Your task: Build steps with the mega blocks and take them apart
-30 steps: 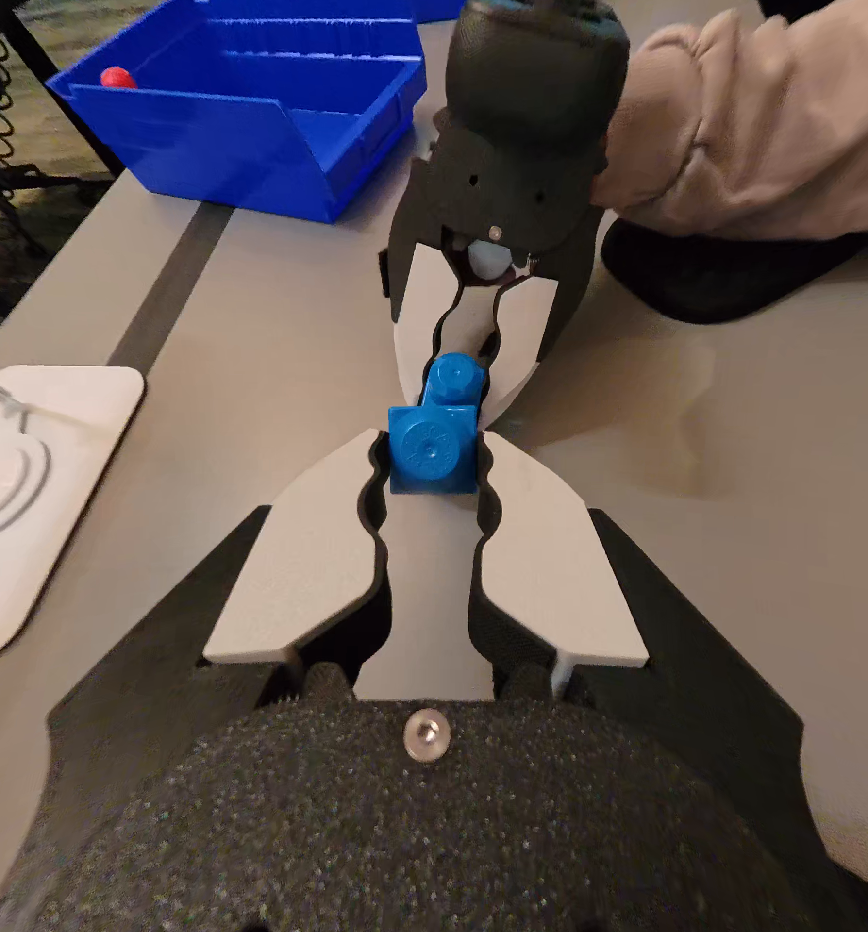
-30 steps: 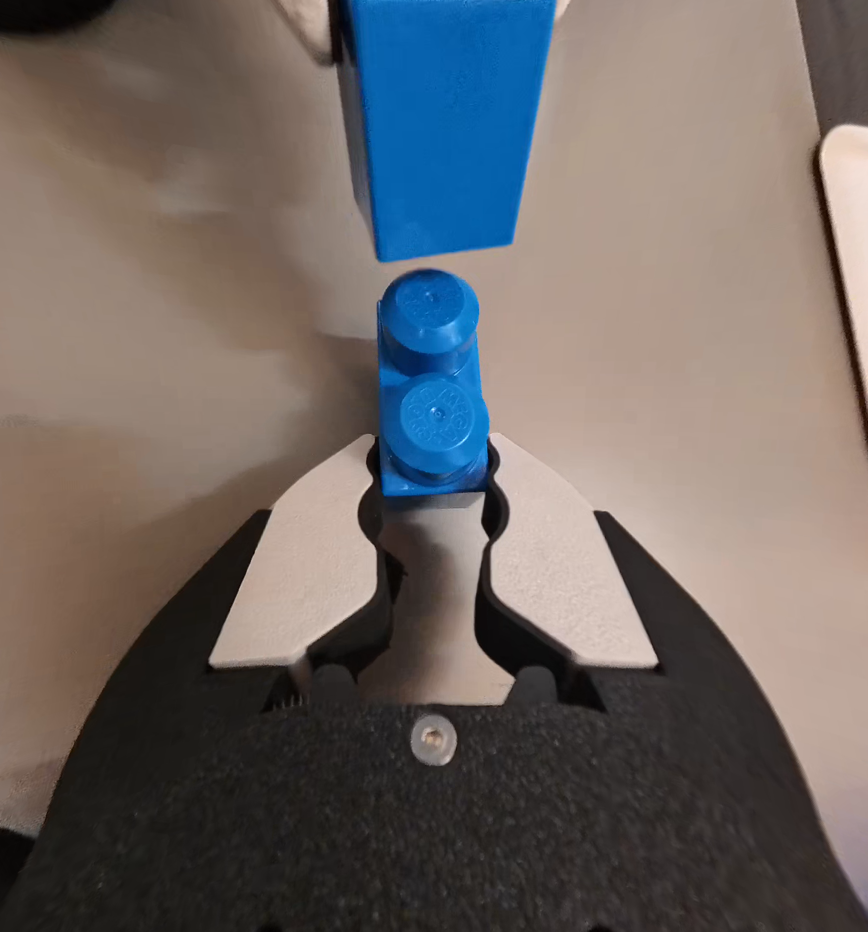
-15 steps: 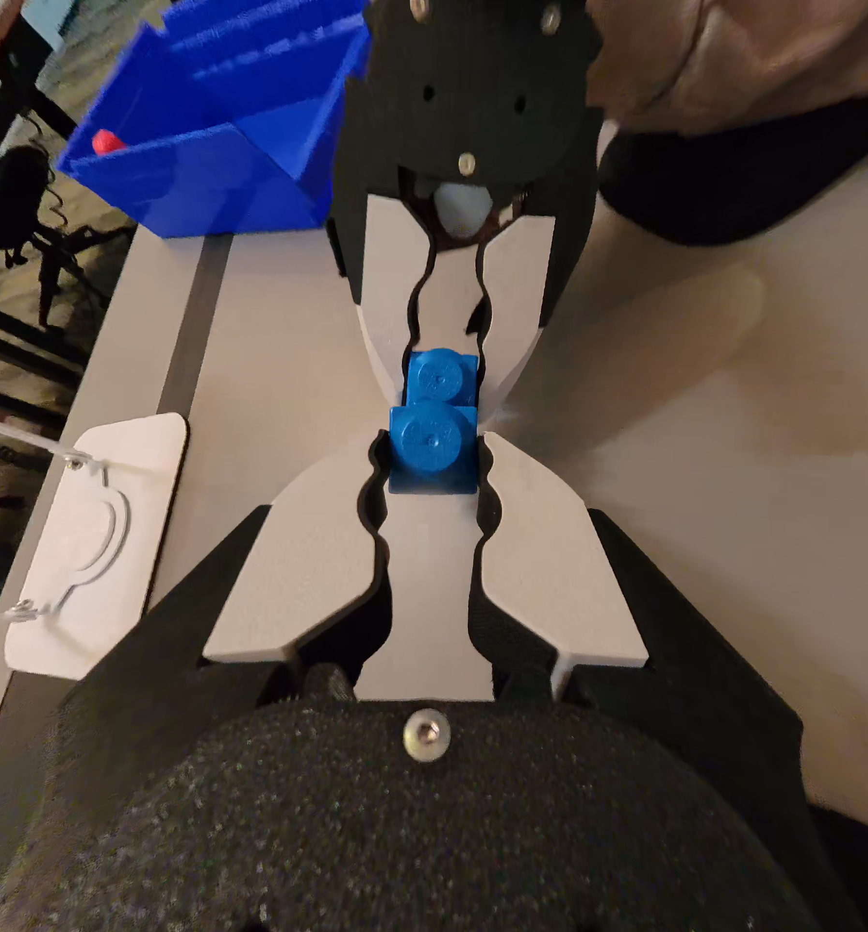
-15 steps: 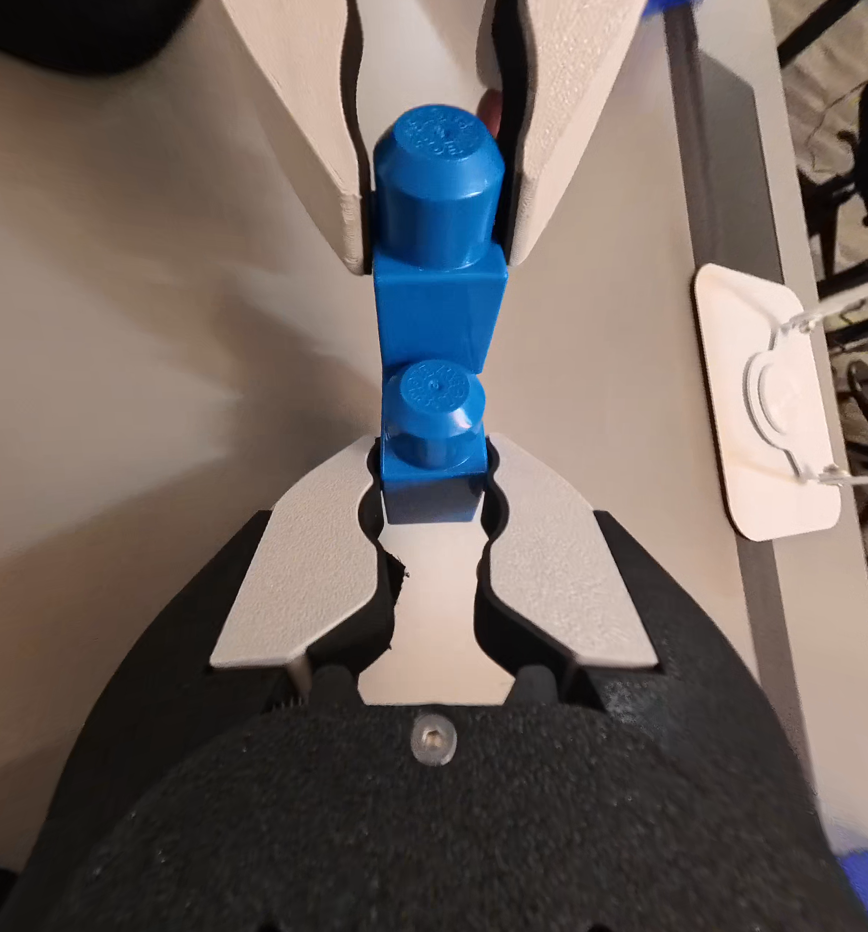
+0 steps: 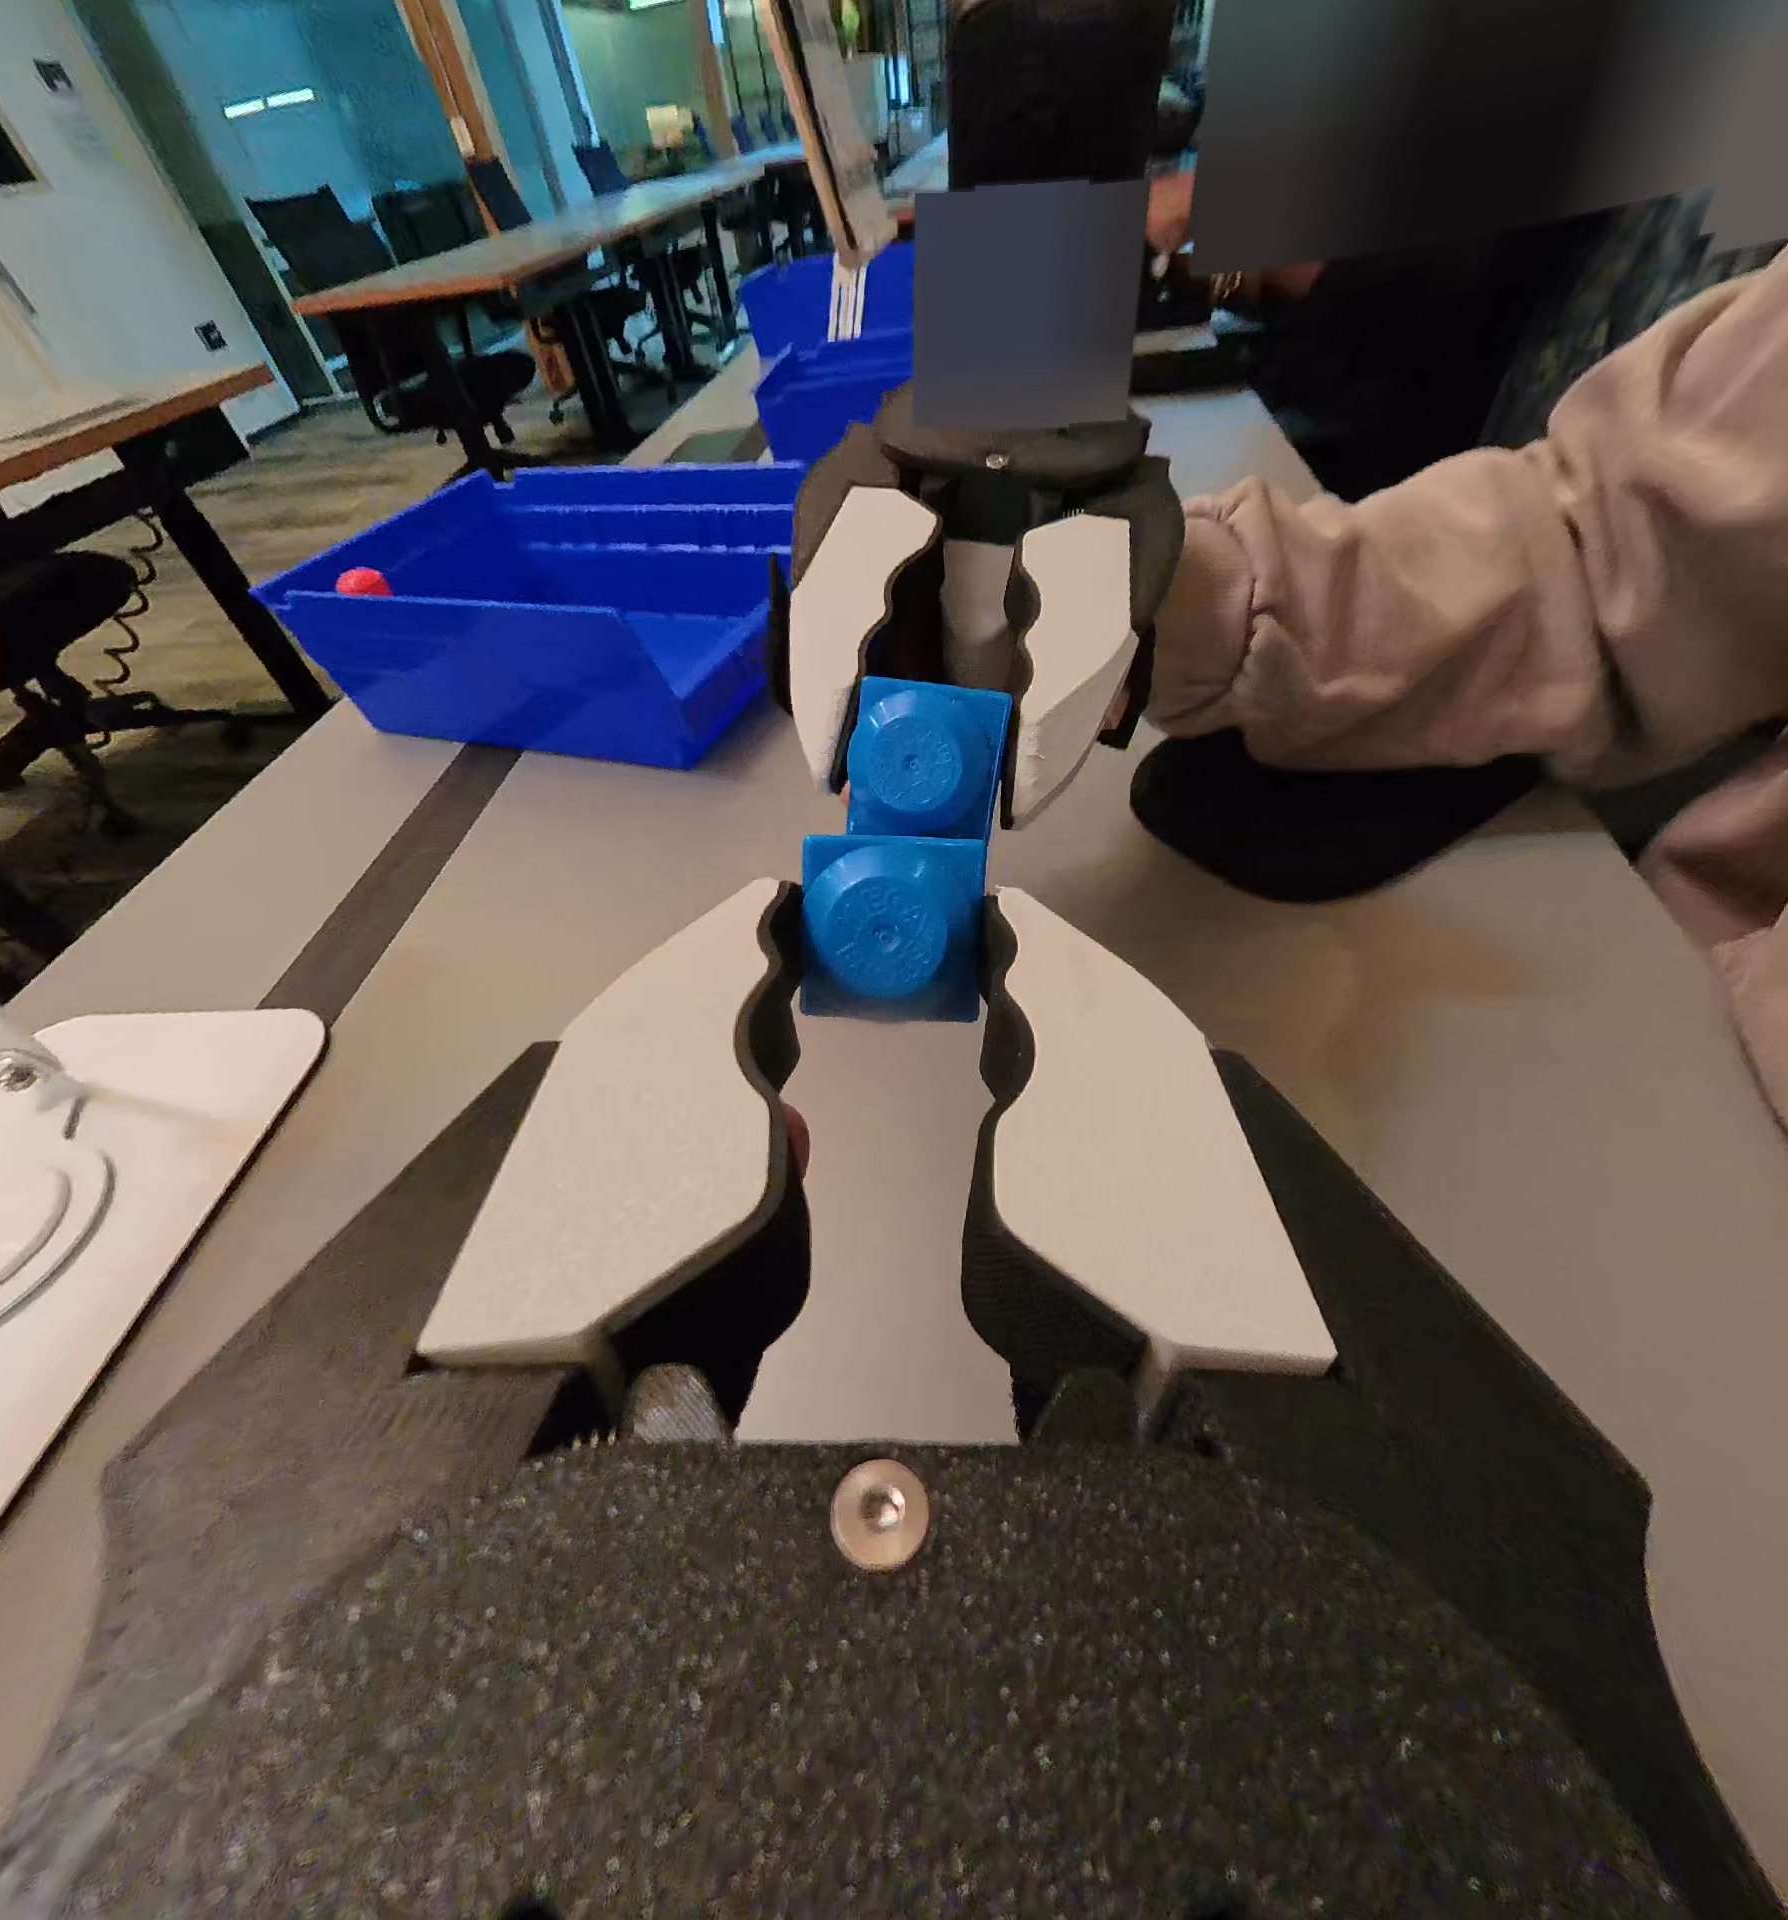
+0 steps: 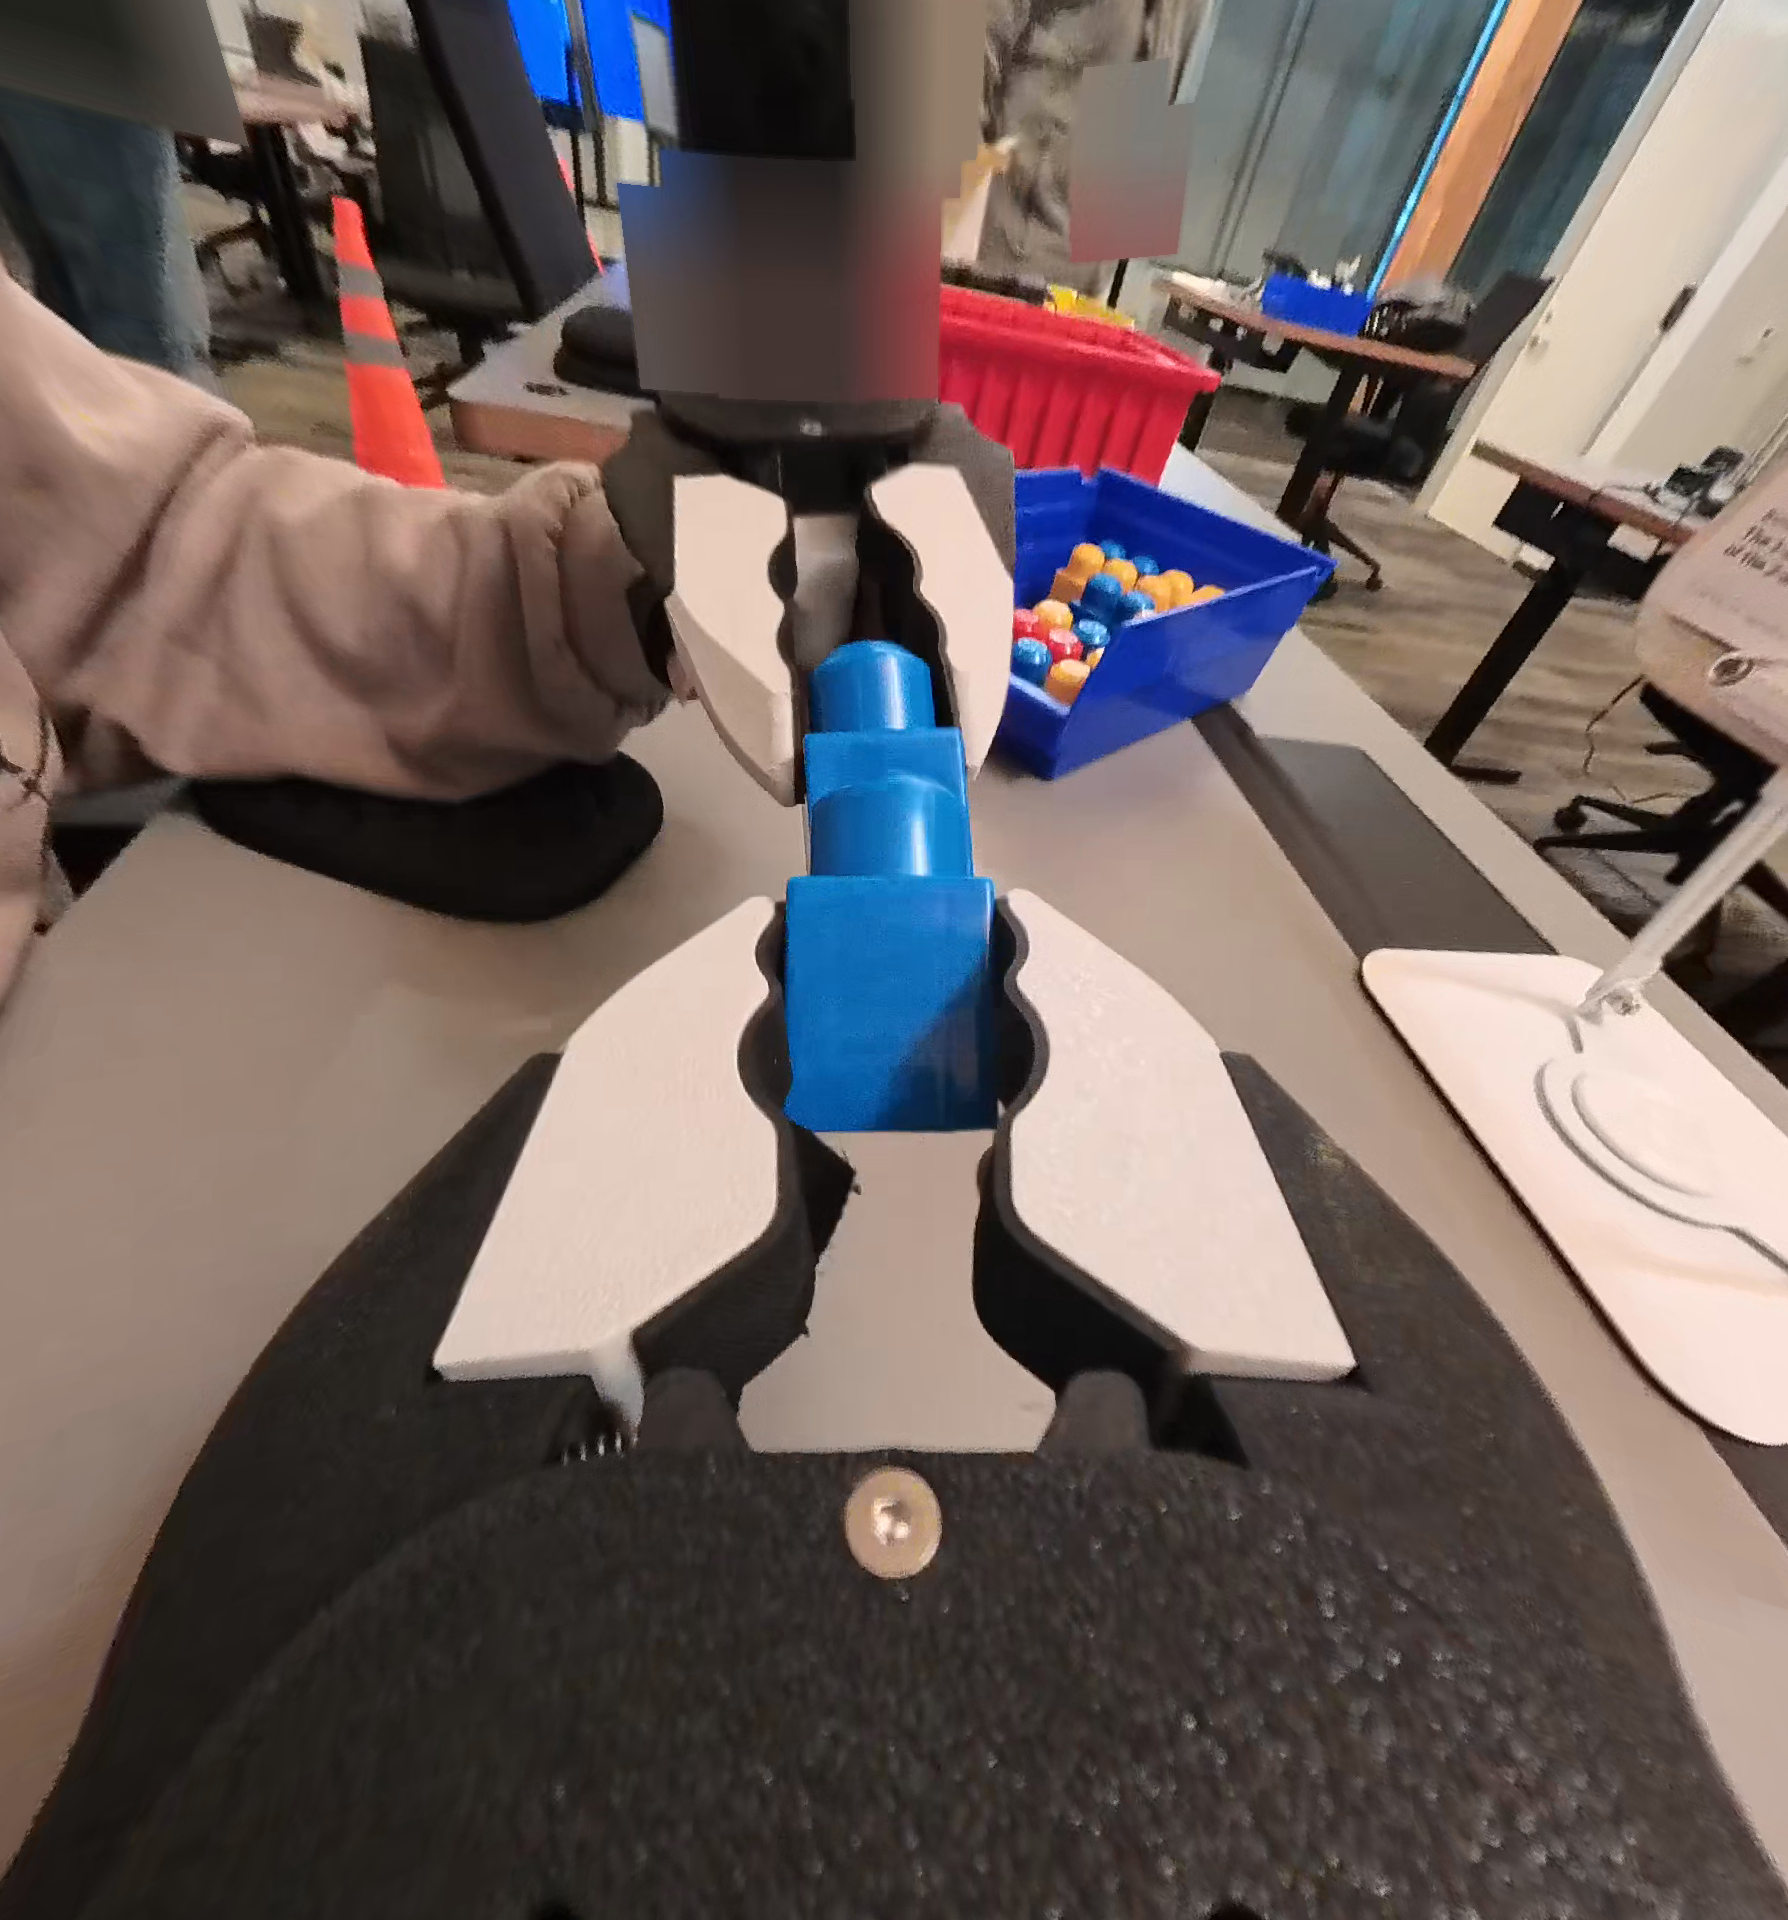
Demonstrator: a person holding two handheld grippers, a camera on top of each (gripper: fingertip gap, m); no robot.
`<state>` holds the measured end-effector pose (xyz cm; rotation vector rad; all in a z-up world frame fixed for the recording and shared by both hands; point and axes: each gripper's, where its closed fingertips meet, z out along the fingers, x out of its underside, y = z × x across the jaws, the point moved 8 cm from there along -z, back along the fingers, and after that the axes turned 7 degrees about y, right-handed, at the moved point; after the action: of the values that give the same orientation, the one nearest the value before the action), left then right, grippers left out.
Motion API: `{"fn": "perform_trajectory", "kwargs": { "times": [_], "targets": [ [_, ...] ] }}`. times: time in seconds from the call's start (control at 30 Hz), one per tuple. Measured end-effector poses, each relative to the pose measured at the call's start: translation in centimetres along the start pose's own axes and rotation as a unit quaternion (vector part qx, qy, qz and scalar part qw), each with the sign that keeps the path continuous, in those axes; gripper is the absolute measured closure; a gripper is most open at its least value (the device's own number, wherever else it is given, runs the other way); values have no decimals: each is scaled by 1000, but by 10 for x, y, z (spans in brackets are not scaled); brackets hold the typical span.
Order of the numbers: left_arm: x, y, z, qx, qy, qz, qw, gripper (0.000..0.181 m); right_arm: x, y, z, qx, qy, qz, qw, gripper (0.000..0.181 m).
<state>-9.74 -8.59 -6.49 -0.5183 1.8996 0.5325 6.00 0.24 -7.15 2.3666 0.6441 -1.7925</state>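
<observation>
Two hand-held grippers met nose to nose above a grey table (image 5: 1389, 1039), each clamped on one blue block, apparently so the pair could be pressed together or pulled apart in mid-air. The left gripper (image 5: 885, 920) was closed to block width on the near block (image 5: 888, 935), its stud facing the camera. The right gripper (image 6: 888, 997) was likewise closed on the far block (image 6: 885, 997), gripping its flat sides. From the right wrist view the two blocks appeared joined in a line, one stud seated against the other's body; whether fully seated cannot be told. Both were glossy, plain blue, single-stud pieces. A blue bin (image 6: 1170, 665) of loose coloured blocks sat behind, another bin (image 5: 516, 644) nearly empty.
</observation>
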Motion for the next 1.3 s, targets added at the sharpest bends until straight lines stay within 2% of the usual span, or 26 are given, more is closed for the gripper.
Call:
{"fn": "perform_trajectory", "kwargs": {
  "times": [0.3, 0.5, 0.6, 0.67, 0.87, 1.13, 1.3],
  "targets": [
    [-6, 0, 4, 29, -84, -47, 995, 148, -5, -4, -11, -31, -68, 39, 996, 146],
    [-17, 2, 3, 40, -209, -102, 972, 147, -11, -8, -15, -37, -154, 85, 984, 146],
    [-21, 0, 4, 47, -230, -105, 966, 148, -17, -8, -19, -50, -193, 102, 975, 146],
    [-22, 0, 4, 51, -244, -111, 962, 148, -20, -7, -21, -45, -194, 93, 976, 146],
    [-24, -2, 7, 56, -261, -117, 957, 148, -22, -7, -25, -47, -216, 97, 970, 146],
    [-27, 0, 5, 33, -223, -119, 967, 149, -15, -11, -23, -61, -219, 122, 966, 146],
    [-27, 3, 0, 0, -224, -113, 968, 126, -14, -20, -33, -56, -269, 158, 948, 146]
  ]
}}
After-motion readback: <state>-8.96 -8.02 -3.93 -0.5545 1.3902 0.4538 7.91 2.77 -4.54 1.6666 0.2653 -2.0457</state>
